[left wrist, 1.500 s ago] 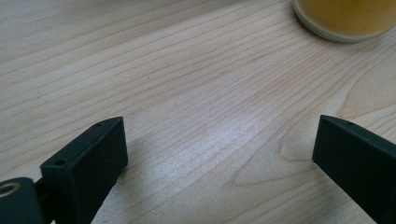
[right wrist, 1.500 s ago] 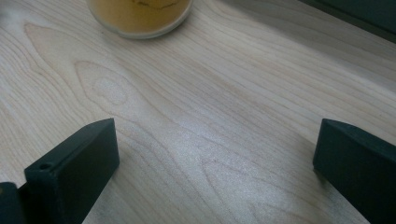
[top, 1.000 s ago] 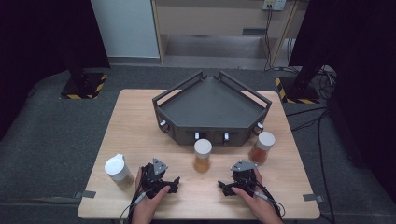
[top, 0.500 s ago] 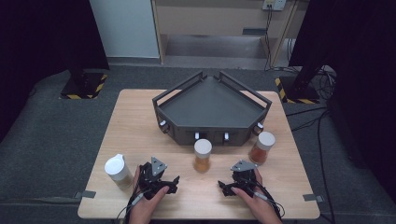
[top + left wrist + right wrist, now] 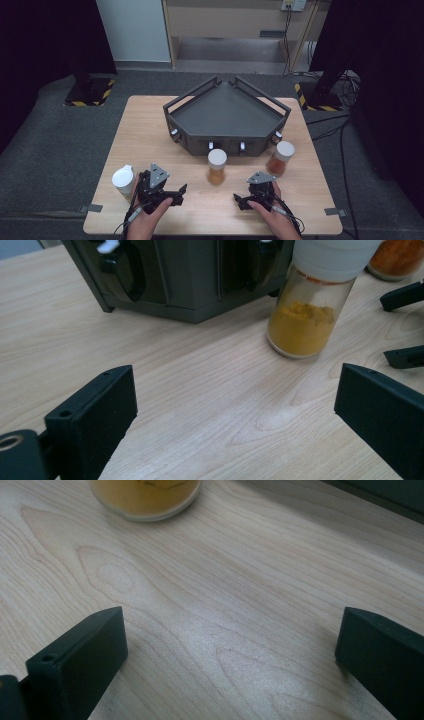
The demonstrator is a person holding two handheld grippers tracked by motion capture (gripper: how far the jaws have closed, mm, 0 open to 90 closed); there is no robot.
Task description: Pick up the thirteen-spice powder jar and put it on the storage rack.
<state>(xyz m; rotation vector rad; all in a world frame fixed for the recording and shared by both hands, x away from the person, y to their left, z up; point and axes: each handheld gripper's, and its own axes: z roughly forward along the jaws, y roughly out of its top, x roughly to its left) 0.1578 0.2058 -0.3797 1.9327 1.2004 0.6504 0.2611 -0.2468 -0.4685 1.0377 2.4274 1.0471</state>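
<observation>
turmeric jar (image 5: 217, 167) stands upright on the tabletop (image 5: 150, 130), just in front of the dark rack (image 5: 227, 117), roughly midway between my two grippers and nearer than anything else to both. in the left gripper view the same jar (image 5: 310, 305) sits ahead and to the right of the fingers (image 5: 92, 412), clear of them. in the right gripper view its base (image 5: 145, 495) is at the top edge, well ahead of the fingers (image 5: 80, 652).

left gripper (image 5: 167, 192): fingers spread wide, nothing between them, bare wood below. right gripper (image 5: 245, 201): likewise wide open and empty.

handling judgement: clear walls, probably glass, so stiff and smooth; it will not give under the fingers, and could slip if pinched lightly or crack if knocked over. yellow powder fills only the lower part, so i expect it to be light, with the weight low. tall and narrow with a small foot: a sideways nudge could tip it.

where to hold: across the body, at or just above the powder line, fingers square to the wall on opposite sides. the white cap (image 5: 217, 157) is wider than the body; i would avoid gripping there, since i cannot tell how firmly it is seated.

other items: a second jar (image 5: 280, 159) with orange-red contents to the right, close to the rack's corner; a white pot (image 5: 123, 179) just beside the left gripper.
</observation>
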